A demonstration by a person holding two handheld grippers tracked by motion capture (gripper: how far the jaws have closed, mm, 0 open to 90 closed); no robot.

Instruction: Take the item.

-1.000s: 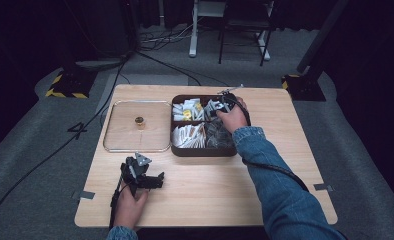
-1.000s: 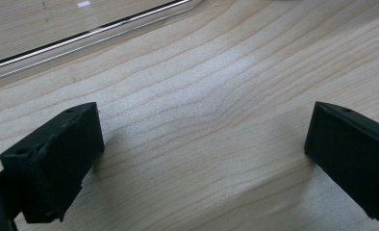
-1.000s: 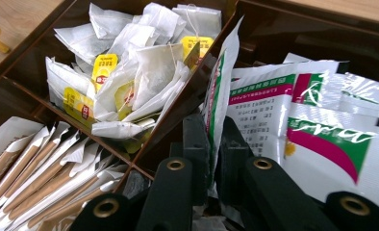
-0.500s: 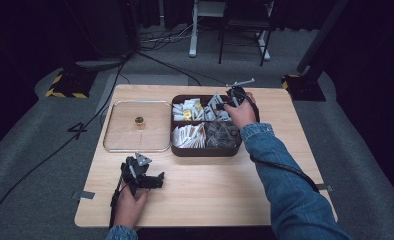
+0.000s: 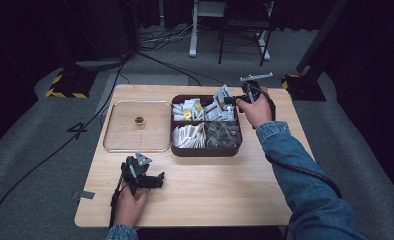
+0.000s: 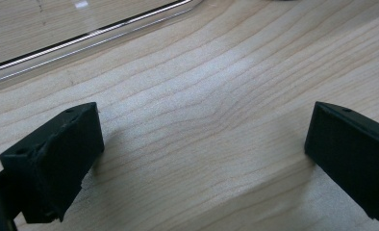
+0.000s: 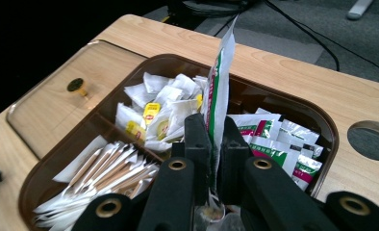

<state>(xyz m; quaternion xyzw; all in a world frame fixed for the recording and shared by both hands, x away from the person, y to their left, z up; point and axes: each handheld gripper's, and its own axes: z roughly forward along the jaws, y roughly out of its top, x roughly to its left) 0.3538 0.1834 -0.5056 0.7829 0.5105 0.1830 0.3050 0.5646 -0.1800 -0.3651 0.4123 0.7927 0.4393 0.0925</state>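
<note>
The right gripper (image 7: 215,159) has its 2 jaws pressed together on a white sachet with green and red print (image 7: 220,91), which stands on edge between them and rises above the compartmented brown tray (image 7: 329,130). In the high view the right gripper (image 5: 233,100) sits over the tray's far right corner, with the sachet (image 5: 221,95) lifted clear of the packets below. Under it, the tray holds more green-and-white sachets (image 7: 274,139) in 1 compartment, tea bags with yellow tags (image 7: 154,115) in the next, and long paper sticks (image 7: 106,173) in a nearer one. Beside the tray lies its clear lid (image 5: 135,127) with a small brass knob (image 5: 139,121). The left gripper (image 5: 157,180) rests on the wooden table (image 5: 225,190) near the front edge, its jaws wide apart with nothing but bare wood between them.
</note>
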